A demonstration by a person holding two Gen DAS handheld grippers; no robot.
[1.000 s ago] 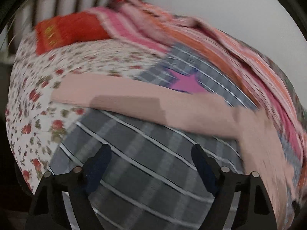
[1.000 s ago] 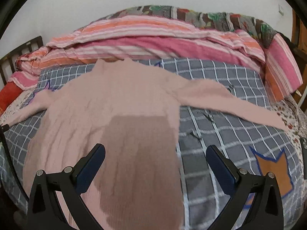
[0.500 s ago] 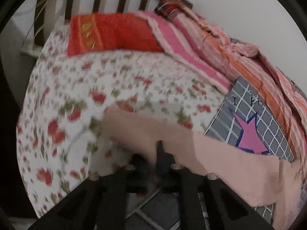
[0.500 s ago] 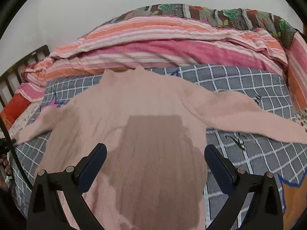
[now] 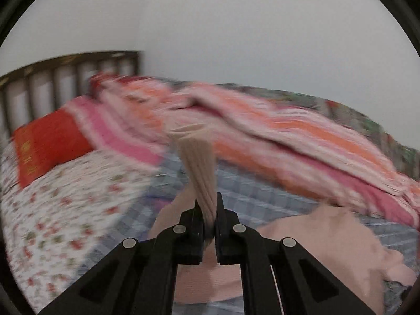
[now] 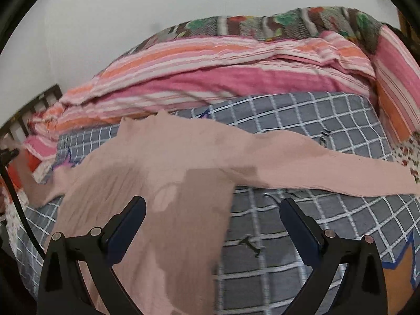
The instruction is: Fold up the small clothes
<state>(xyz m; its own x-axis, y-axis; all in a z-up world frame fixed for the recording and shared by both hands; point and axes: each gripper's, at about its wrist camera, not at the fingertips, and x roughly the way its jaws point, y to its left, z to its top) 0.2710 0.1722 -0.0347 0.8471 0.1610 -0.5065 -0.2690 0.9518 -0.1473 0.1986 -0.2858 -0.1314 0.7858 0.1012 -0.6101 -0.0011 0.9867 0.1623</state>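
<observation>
A pale pink long-sleeved sweater (image 6: 162, 162) lies spread flat on the grey checked bed cover (image 6: 315, 120), its right sleeve (image 6: 328, 168) stretched out to the right. My left gripper (image 5: 208, 204) is shut on the left sleeve's cuff (image 5: 197, 157), which stands up lifted above the bed; the sweater body (image 5: 328, 236) lies below to the right. My right gripper (image 6: 212, 210) is open and empty, hovering over the sweater's lower body, its shadow on the cloth.
A pink and orange striped blanket (image 6: 223, 63) is piled along the wall at the back. A red pillow (image 5: 44, 141) lies by the dark slatted headboard (image 5: 65, 78) on a floral sheet (image 5: 65, 202). A striped pillow (image 6: 399, 78) sits at right.
My left gripper moved to the left sleeve's end, shut on its cuff and lifted it off the bed. My right gripper stayed open and drifted slightly over the sweater.
</observation>
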